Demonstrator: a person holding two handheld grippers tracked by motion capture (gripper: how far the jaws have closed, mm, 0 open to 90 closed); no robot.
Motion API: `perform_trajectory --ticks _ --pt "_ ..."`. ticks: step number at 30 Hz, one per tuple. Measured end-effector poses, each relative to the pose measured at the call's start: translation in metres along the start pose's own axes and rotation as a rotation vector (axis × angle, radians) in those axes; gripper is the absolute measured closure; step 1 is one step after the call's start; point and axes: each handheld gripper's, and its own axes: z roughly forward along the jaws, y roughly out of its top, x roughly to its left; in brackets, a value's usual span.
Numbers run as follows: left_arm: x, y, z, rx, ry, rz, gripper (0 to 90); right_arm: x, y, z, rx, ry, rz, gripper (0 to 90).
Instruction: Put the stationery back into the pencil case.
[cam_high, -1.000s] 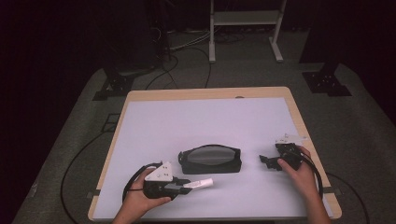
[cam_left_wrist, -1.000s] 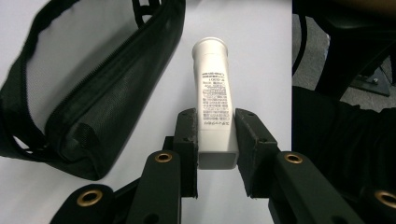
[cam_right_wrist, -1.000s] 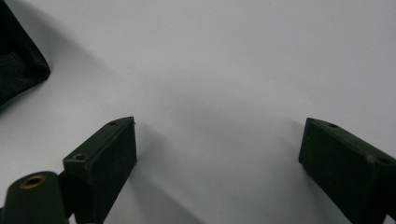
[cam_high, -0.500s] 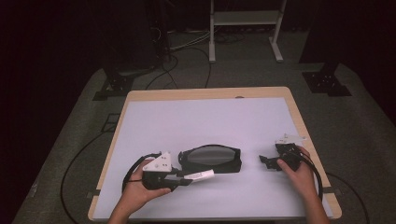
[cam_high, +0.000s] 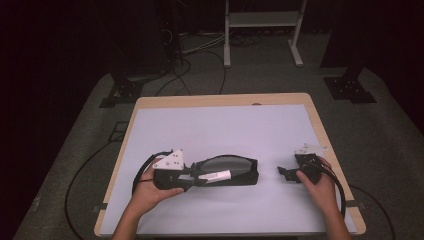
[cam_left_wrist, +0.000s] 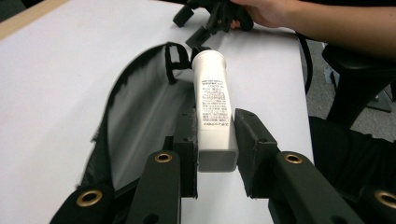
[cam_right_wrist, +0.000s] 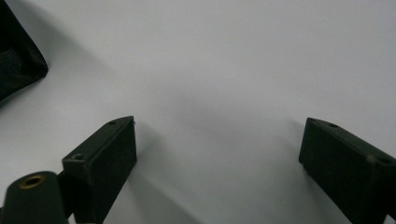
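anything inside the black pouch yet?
The pouch lies open; its pale lining looks bare where it shows. The white tube, held by the left gripper, hangs over the opening, not yet in. The tube and the near rim hide part of the inside.

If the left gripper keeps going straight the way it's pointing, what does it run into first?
Probably the open black pouch: the white tube held by the left gripper already points over its mouth, though depth is unclear.

Pouch (cam_high: 227, 171) mid-front blocks; table (cam_high: 225, 125) behind it & betw grippers free
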Motion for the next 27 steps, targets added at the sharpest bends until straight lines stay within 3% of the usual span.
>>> perform_trajectory --ticks 18,27 --pt "0.032 0.011 0.025 0.009 -0.015 0.005 71.2 0.0 0.0 0.0 0.0 0.0 0.0 10.1" --pt "0.041 0.011 0.042 0.026 -0.018 -0.002 71.2 0.0 0.0 0.0 -0.001 -0.001 0.0 10.1"
